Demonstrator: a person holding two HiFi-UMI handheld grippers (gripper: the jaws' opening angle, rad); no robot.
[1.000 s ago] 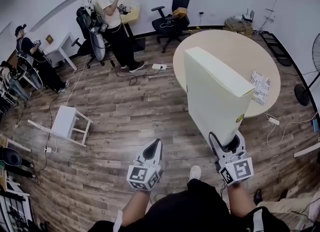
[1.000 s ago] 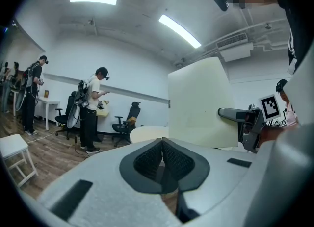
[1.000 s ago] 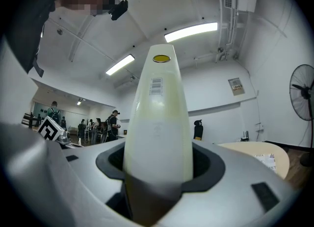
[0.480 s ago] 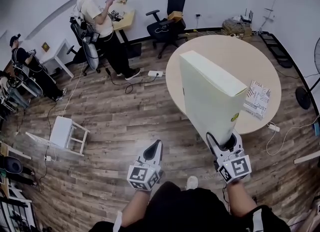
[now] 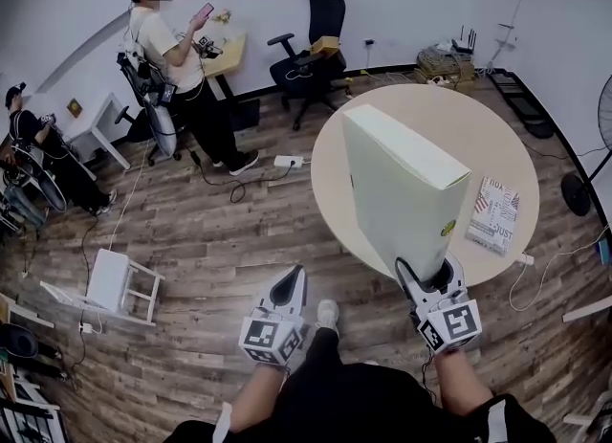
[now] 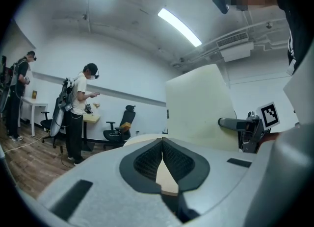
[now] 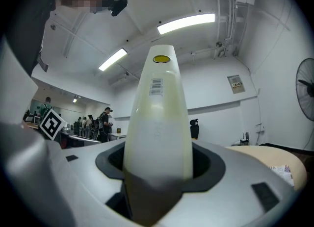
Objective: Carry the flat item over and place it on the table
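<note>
1. Closest to the wearer, the left gripper (image 5: 292, 283) hangs low beside the knee. Its jaws are pressed together on nothing, so it seems to be kept out of the way as a spare.
2. Just to its right, the right gripper (image 5: 427, 276) has its jaws spread wide and clamped on the bottom end of the flat box (image 5: 397, 188), a cream slab. Gripped by one narrow end, the box stands nearly upright and leans away from the wearer, probably so its weight sits above the grip.
3. The box is in the air over the near edge of the round table (image 5: 478, 116), not yet laid down.
4. A printed booklet (image 5: 493, 213) lies on the table just right of the box, so the bare wood beyond the box looks the likelier landing spot.
5. Far off by the wall, a standing person (image 5: 172, 68) and a black office chair (image 5: 311, 39) are well clear of the path.
</note>
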